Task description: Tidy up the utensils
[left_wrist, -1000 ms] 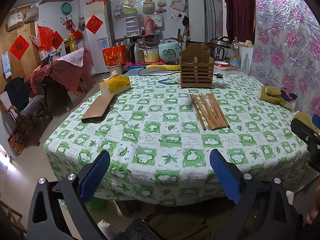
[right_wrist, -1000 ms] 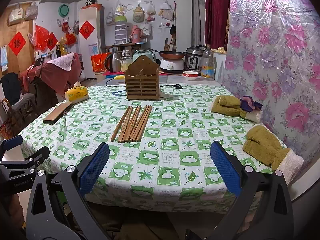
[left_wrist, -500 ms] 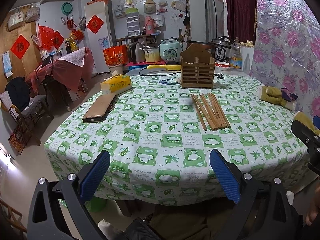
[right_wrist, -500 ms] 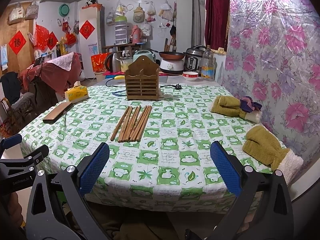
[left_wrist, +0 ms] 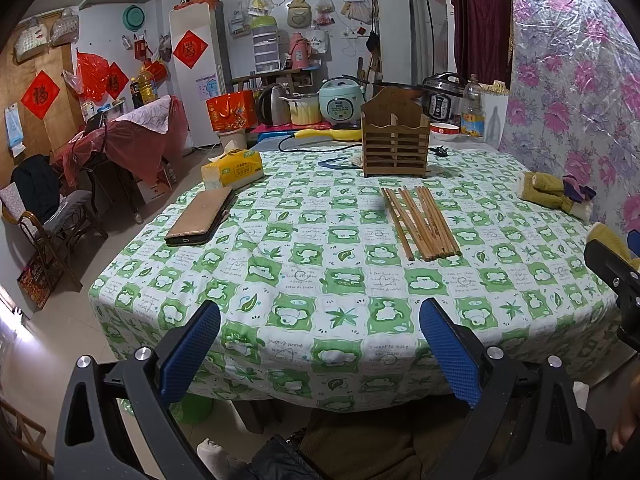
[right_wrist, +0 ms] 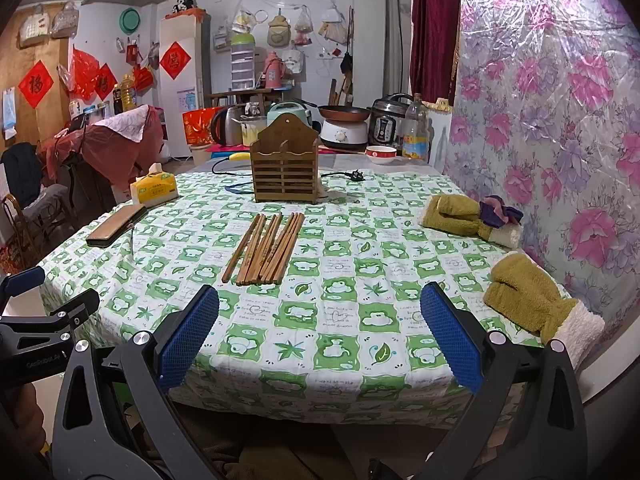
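Note:
Several wooden chopsticks (left_wrist: pixel 420 222) (right_wrist: pixel 266 248) lie side by side in the middle of the table with the green-and-white checked cloth (left_wrist: pixel 304 276) (right_wrist: pixel 332 276). Behind them stands a slatted wooden utensil holder (left_wrist: pixel 395 144) (right_wrist: pixel 285 162), upright. My left gripper (left_wrist: pixel 320 354) hangs open at the table's near edge, left of the chopsticks, with nothing between its blue pads. My right gripper (right_wrist: pixel 320 338) is open too, at the near edge, just right of the chopsticks' near ends, holding nothing.
A phone in a brown case (left_wrist: pixel 200 218) (right_wrist: pixel 117 226) and a yellow tissue pack (left_wrist: pixel 232 168) (right_wrist: pixel 154 189) lie at the left. Olive mittens (right_wrist: pixel 470 214) (right_wrist: pixel 532 304) rest at the right, by a floral plastic wall (right_wrist: pixel 560 100). A cable and plug (right_wrist: pixel 354 176) lie beside the holder. Appliances crowd the counter behind.
Both grippers have drifted slightly toward the table; the view barely shifts. Nothing on the table has moved, and both stay open.

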`<action>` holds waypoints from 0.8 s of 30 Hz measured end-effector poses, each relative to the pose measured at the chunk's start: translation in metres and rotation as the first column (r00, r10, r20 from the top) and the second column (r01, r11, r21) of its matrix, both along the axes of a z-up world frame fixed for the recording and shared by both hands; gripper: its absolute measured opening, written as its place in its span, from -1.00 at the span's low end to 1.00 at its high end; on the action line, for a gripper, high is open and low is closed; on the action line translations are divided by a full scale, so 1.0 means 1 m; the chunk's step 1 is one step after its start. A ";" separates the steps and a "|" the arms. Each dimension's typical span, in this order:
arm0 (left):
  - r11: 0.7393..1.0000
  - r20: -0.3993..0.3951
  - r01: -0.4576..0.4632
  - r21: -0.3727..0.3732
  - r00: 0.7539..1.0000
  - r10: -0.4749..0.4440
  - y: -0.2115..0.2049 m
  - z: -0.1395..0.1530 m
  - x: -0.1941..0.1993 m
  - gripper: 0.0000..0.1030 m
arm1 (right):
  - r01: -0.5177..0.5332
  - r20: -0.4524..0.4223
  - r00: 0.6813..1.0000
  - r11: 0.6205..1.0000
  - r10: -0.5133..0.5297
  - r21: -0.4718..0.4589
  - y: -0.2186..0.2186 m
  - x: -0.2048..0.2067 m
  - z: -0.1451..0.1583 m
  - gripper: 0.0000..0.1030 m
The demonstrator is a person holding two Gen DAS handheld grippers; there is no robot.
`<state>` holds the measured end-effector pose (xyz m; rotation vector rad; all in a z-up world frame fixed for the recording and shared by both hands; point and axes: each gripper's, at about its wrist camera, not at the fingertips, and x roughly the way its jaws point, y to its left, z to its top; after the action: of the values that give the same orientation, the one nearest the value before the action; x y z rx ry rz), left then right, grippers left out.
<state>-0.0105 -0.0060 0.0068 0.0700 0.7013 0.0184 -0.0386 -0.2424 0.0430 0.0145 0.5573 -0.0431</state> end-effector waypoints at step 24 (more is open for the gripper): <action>1.000 -0.001 0.000 0.002 1.000 0.000 0.000 0.000 0.000 0.89 | 0.000 0.003 1.000 1.000 0.000 -0.005 0.003 -0.001 0.000 0.88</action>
<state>-0.0105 -0.0063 0.0063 0.0718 0.7020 0.0194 -0.0398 -0.2394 0.0426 0.0098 0.5537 -0.0441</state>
